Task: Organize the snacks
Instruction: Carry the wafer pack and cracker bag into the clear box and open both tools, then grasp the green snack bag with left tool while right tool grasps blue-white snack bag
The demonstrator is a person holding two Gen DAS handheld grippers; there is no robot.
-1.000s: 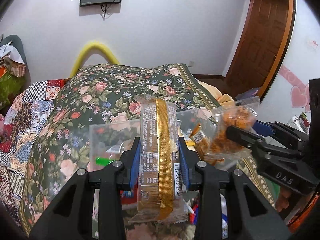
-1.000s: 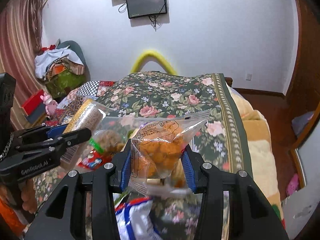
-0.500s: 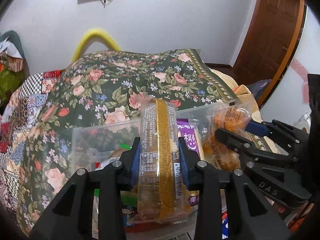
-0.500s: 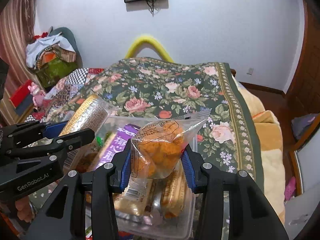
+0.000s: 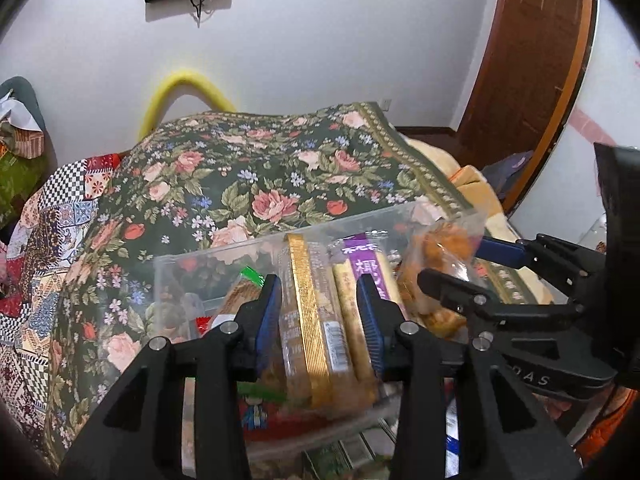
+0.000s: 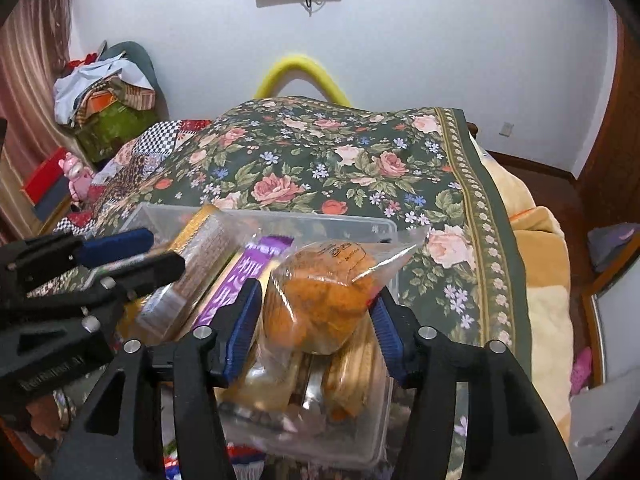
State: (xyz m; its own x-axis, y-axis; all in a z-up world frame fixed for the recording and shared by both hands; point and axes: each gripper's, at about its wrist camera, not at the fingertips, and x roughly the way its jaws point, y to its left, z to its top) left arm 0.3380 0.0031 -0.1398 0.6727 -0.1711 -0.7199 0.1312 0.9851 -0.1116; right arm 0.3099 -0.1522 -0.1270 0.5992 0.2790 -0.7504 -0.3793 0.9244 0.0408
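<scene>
A clear plastic bin (image 5: 192, 258) (image 6: 332, 222) holding several snack packs sits on the floral bedspread. My left gripper (image 5: 320, 312) has widened over the bin; the gold-striped cracker pack (image 5: 308, 320) (image 6: 200, 256) lies between its fingers, next to a purple-labelled pack (image 5: 368, 276) (image 6: 240, 280). My right gripper (image 6: 316, 316) holds a clear bag of orange fried snacks (image 6: 320, 304) (image 5: 440, 252) over the bin's right end, its fingers spread wide around the bag.
The floral bedspread (image 6: 340, 160) stretches ahead. More snack packets (image 5: 256, 412) lie under the bin near me. A clothes pile (image 6: 104, 96) sits far left, a wooden door (image 5: 532, 60) at right.
Both grippers have dropped down into the bin with their packs. The jaws of both have widened, and the cracker pack has sunk among the other packs.
</scene>
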